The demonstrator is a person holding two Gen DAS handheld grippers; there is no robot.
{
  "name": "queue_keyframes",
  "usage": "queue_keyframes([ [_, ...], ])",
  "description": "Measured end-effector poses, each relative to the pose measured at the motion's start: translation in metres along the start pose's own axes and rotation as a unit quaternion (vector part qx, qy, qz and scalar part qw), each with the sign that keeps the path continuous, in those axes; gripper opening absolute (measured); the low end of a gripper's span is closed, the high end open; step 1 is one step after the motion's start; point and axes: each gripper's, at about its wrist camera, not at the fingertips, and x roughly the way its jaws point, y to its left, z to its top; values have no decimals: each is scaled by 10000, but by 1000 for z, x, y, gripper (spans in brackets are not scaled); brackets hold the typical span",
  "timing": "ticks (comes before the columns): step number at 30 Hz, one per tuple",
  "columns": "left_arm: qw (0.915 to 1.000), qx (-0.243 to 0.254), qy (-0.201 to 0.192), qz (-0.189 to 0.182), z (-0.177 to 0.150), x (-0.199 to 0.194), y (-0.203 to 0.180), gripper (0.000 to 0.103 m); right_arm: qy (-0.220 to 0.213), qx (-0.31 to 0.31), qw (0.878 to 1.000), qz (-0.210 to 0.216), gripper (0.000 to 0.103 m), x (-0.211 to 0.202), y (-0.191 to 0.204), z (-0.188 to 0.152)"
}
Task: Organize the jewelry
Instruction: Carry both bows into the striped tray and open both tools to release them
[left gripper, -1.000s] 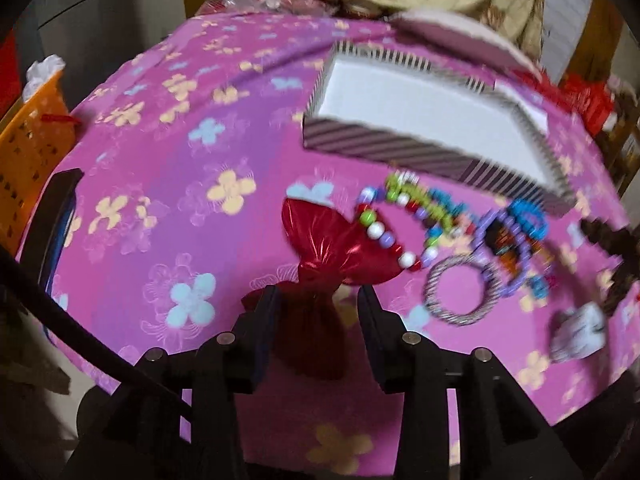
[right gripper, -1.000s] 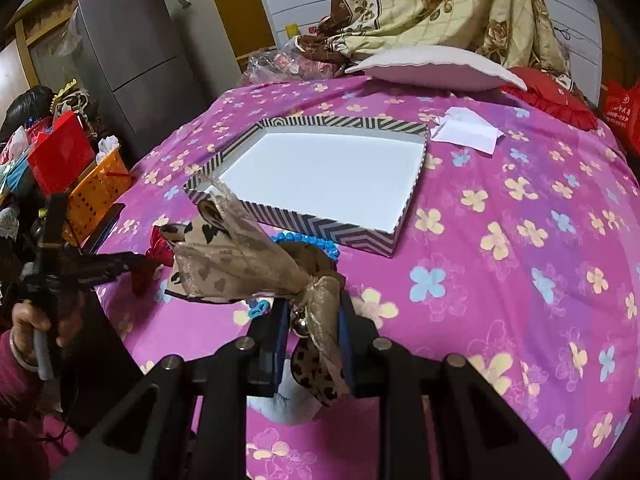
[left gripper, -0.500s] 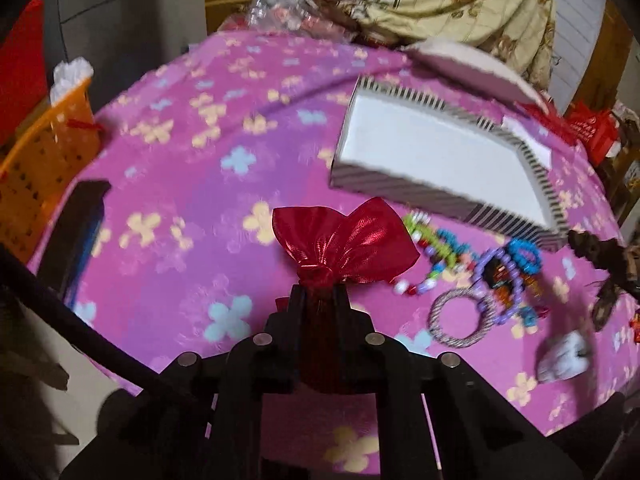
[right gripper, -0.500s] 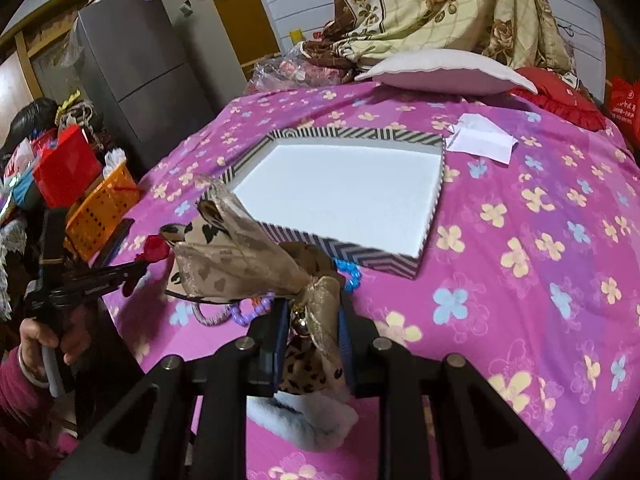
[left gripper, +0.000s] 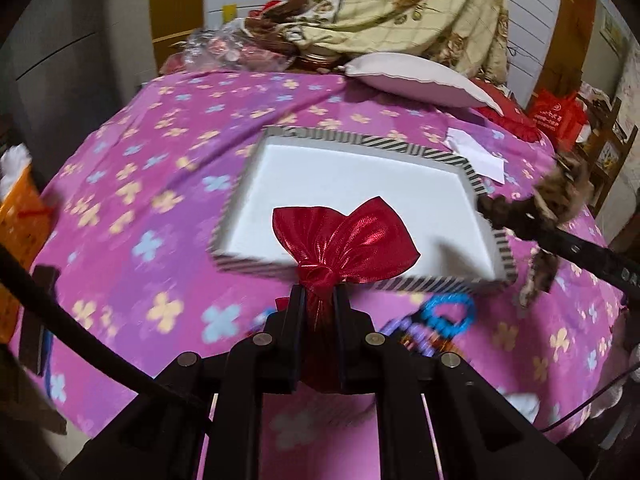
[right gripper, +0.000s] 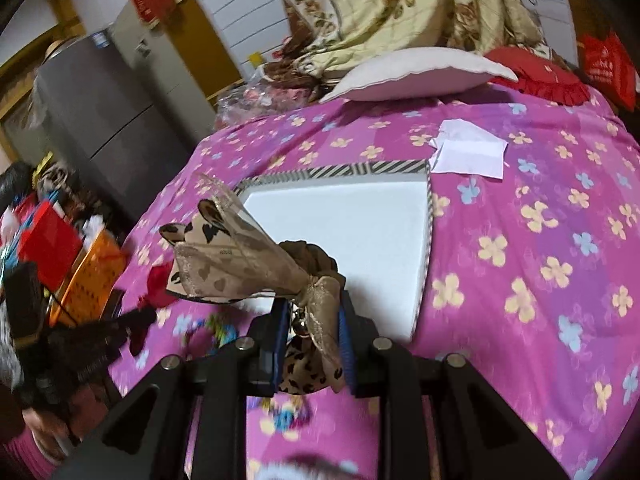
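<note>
My left gripper (left gripper: pixel 318 300) is shut on a shiny red bow hair tie (left gripper: pixel 348 240), lifted off the cloth in front of the striped tray (left gripper: pixel 360 142) with its white floor. My right gripper (right gripper: pixel 314 312) is shut on a leopard-print bow hair tie (right gripper: pixel 228 256), held over the tray's (right gripper: pixel 340 170) near left corner. In the left wrist view the right gripper and leopard bow (left gripper: pixel 560 200) show at the tray's right edge. Beaded bracelets (left gripper: pixel 444 320) lie blurred on the pink flowered cloth (left gripper: pixel 160 184) below the tray.
A white pillow (left gripper: pixel 416 78), a red cushion (right gripper: pixel 540 76) and a patterned blanket (left gripper: pixel 400 0) lie at the back. White paper (right gripper: pixel 468 154) rests beyond the tray. An orange basket (right gripper: pixel 88 280) and red bag stand left of the table. A person's hand (right gripper: pixel 40 428) holds the left gripper.
The left gripper closed on the red bow and raised it from the cloth toward the tray. The right gripper carried the leopard bow forward over the tray's corner and rolled a little.
</note>
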Motion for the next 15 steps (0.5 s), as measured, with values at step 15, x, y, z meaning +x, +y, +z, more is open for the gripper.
queue_keyframes([
  [15,9946,11,787,-684,31,89,-80,10,799,241,9947,-605,23,126,-59,87],
])
